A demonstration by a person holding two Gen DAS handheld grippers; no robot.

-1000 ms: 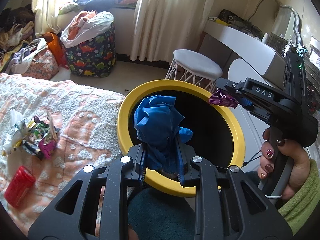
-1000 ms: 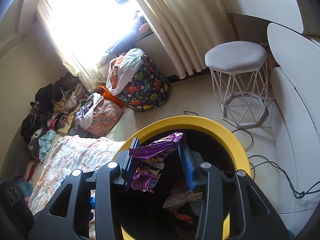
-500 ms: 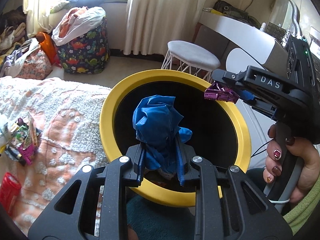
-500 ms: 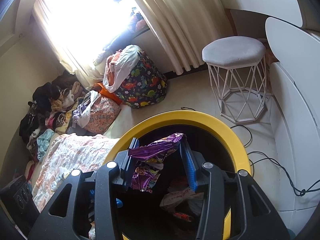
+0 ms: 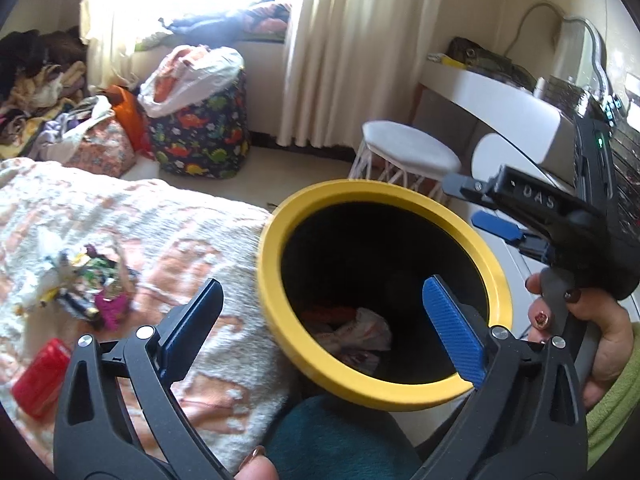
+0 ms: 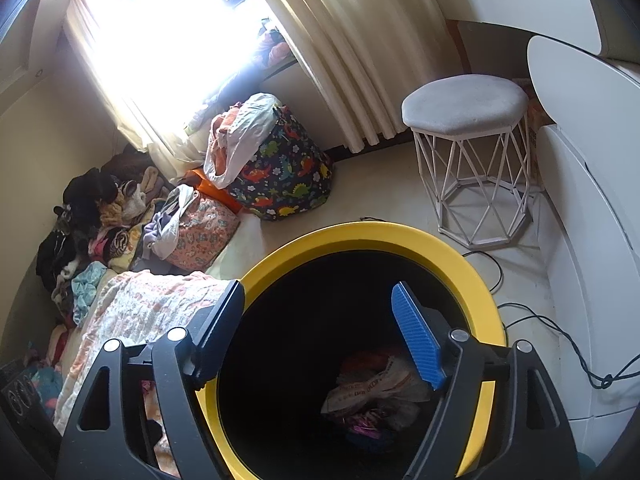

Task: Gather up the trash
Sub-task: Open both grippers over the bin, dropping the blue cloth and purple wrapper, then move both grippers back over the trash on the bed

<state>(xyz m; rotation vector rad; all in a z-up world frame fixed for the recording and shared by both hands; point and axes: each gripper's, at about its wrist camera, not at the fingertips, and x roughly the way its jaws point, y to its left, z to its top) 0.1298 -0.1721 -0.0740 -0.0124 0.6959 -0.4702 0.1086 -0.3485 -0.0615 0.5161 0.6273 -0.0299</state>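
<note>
Blue wad and purple wrapper gone, left tool (image 5: 320, 312) and right tool (image 6: 320, 328) opening, empty

The bed's white-and-peach blanket (image 5: 180, 248) has a messy pile of wrappers (image 5: 86, 280) sitting on it, plus a red packet (image 5: 40, 376) nearer the edge, with the yellow-rimmed bin (image 5: 280, 328) right beside it.

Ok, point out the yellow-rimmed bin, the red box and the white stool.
yellow-rimmed bin (image 5: 486, 256), left wrist view, right rim.
red box (image 5: 38, 378), left wrist view, top face.
white stool (image 6: 464, 104), right wrist view, seat.
</note>
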